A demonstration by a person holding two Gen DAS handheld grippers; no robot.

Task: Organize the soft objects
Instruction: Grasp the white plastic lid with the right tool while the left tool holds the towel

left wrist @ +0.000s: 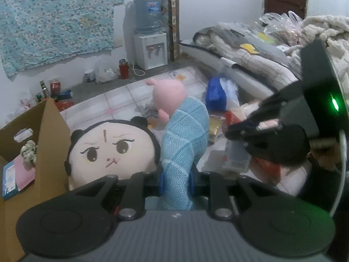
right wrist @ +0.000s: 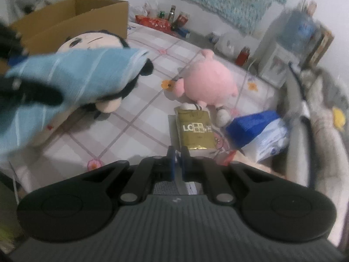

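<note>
My left gripper (left wrist: 176,180) is shut on a light blue knitted cloth (left wrist: 185,139), which stands up from the jaws; it also shows in the right wrist view (right wrist: 72,74), held in the air at left. A big-headed doll plush with black hair (left wrist: 109,146) lies beside a cardboard box (left wrist: 49,135). A pink plush (left wrist: 168,93) lies on the checked sheet (right wrist: 139,118) further off. My right gripper (right wrist: 177,163) is shut and empty, low over the sheet near a gold packet (right wrist: 195,131). The right gripper shows as a dark shape in the left wrist view (left wrist: 261,131).
The box holds a pink-and-blue packet (left wrist: 17,176) and a crumpled cloth (left wrist: 29,152). A blue bag (right wrist: 253,128), piled blankets (left wrist: 257,50), a water dispenser (left wrist: 150,41) and bottles by the wall (right wrist: 172,19) surround the sheet.
</note>
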